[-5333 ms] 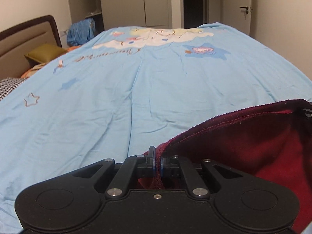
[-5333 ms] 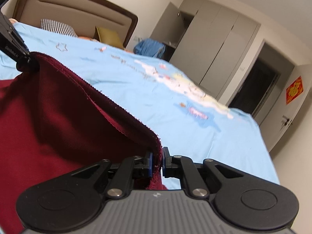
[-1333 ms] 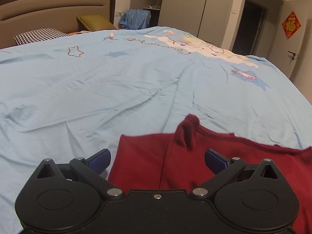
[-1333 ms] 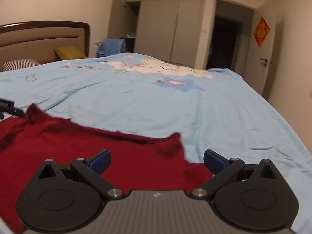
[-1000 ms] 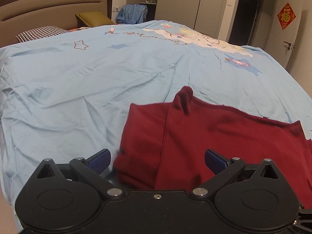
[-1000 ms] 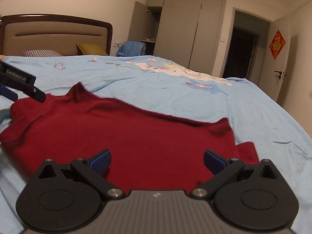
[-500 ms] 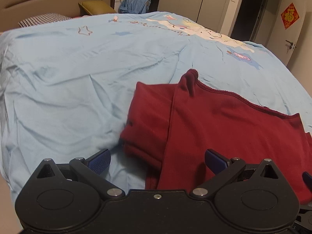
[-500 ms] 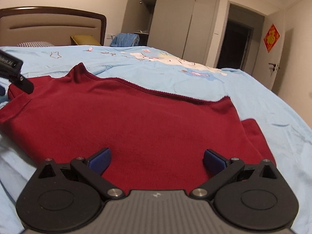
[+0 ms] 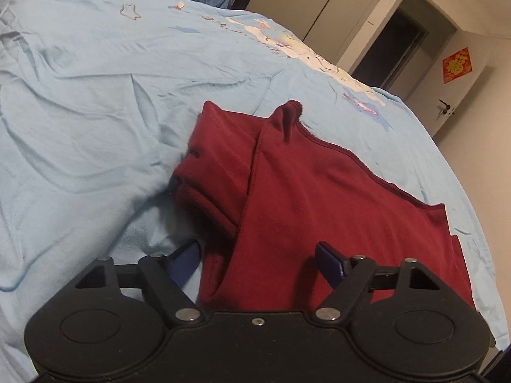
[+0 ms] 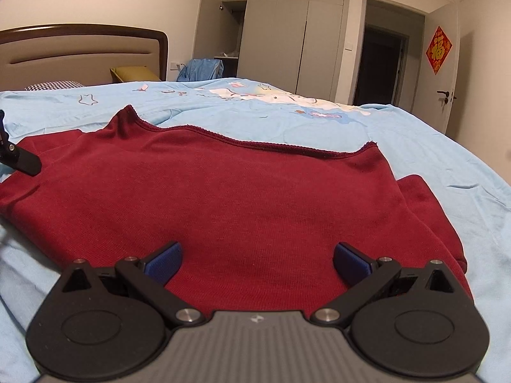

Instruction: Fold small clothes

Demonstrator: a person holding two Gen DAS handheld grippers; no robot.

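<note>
The red top (image 10: 242, 191) is laid flat on the bed (image 10: 399, 134), on the blue sheet. Its long side is stretched from left to right, so it lies across both views. A folded flap is seen on top, with a lower layer poking out at the left end (image 9: 217, 159) and at the right end (image 10: 418, 191).

The left hand-held gripper (image 9: 257, 260) is held over the left end, spread wide, nothing pinched. The right hand-held gripper (image 10: 257, 261) is held over the near edge, more toward the right end, spread wide too, nothing pinched.

The left end is nearer the left one, so it would likely be folded in from there.
</note>
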